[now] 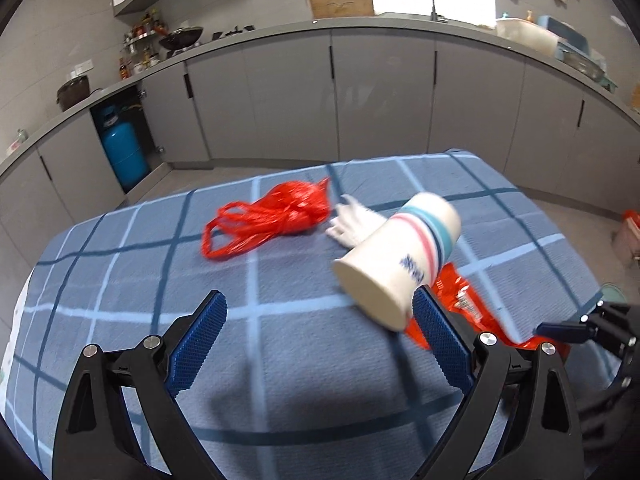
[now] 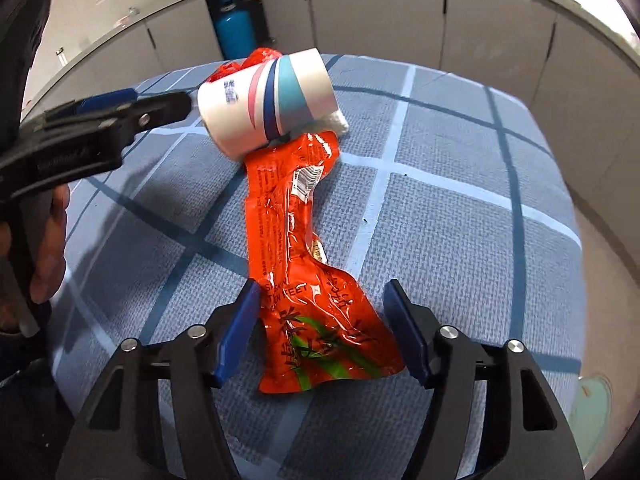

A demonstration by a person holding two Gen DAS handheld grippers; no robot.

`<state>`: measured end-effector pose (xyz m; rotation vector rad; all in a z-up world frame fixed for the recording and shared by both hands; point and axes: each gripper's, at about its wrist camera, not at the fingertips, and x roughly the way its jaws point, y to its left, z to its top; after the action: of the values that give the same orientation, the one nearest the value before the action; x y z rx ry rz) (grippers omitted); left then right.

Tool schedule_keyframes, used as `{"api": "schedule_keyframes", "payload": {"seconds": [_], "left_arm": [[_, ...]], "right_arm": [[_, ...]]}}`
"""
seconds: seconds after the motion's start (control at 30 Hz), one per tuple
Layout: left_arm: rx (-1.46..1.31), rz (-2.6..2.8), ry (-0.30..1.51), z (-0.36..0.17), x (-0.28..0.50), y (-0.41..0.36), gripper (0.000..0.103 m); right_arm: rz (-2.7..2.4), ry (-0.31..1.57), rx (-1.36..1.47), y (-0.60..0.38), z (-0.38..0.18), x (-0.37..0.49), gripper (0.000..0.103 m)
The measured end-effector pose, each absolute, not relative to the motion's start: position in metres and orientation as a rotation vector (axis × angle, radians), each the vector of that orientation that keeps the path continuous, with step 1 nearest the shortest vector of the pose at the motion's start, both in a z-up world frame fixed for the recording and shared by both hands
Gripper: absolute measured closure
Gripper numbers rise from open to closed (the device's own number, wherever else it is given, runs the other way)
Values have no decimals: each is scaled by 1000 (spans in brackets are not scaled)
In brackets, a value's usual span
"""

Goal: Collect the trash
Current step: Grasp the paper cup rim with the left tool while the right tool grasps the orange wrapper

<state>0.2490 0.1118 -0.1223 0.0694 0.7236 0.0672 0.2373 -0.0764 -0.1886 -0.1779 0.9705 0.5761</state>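
Note:
A paper cup [image 1: 396, 264] [image 2: 268, 104] with coloured stripes lies on its side on the blue checked tablecloth [image 1: 280, 360], over the far end of an orange snack wrapper [image 2: 304, 240] [image 1: 460, 300]. My left gripper [image 1: 320, 336] [image 2: 160, 102] is open, and the cup sits just past its right fingertip, not between the pads. The right gripper [image 2: 320, 320] [image 1: 560, 328] is open and straddles the near end of the wrapper, which lies flat. A red plastic bag [image 1: 272, 216] and a crumpled white tissue [image 1: 356, 224] lie beyond the cup.
Grey kitchen cabinets and a counter with a sink curve around behind the table. A blue gas cylinder [image 1: 122, 152] [image 2: 234, 28] stands in an open bay. A hand [image 2: 52, 240] holds the left gripper. A pale green object [image 2: 592, 404] lies on the floor to the right.

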Motion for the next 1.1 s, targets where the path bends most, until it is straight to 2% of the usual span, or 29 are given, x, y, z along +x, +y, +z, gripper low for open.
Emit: {"api": "schedule_keyframes", "payload": {"seconds": [0.13,0.2,0.27,0.3,0.37,0.43,0.47,0.77,0.83,0.9,0.93,0.97,1.1], "left_arm": [[57,36,732,-124,252,102,11],[50,25,741,-127,254,99,20],[26,-13,751,-131,257,98,48],[19,-25,759,-132,259,97,52],[18,-36,766,-134,260,95,77],[12,-49,774,-135,260,95,93],[12,-55,776,-136,260,95,97],[53,-16,685,-110,239,102,99],[73,0,662,-104,232,104,99],[82,8,655,-101,229,106,100],[86,14,654,-99,228,107,99],[94,27,648,-98,225,108,99],[102,51,635,-94,218,114,99]], "right_arm": [[558,950,-173,-78,-192,230,30],[548,944,-191,-76,-193,228,30],[543,941,-204,-76,-193,232,31],[542,939,-204,-72,-194,232,32],[547,932,-188,-74,-191,230,37],[544,913,-194,-72,-187,231,39],[547,912,-198,-70,-187,232,39],[584,920,-227,-59,-187,225,53],[586,928,-242,-55,-185,219,53],[580,916,-251,-51,-182,219,51],[576,904,-238,-50,-179,219,47],[577,901,-226,-50,-178,220,38],[537,917,-237,-37,-177,228,36]]}}
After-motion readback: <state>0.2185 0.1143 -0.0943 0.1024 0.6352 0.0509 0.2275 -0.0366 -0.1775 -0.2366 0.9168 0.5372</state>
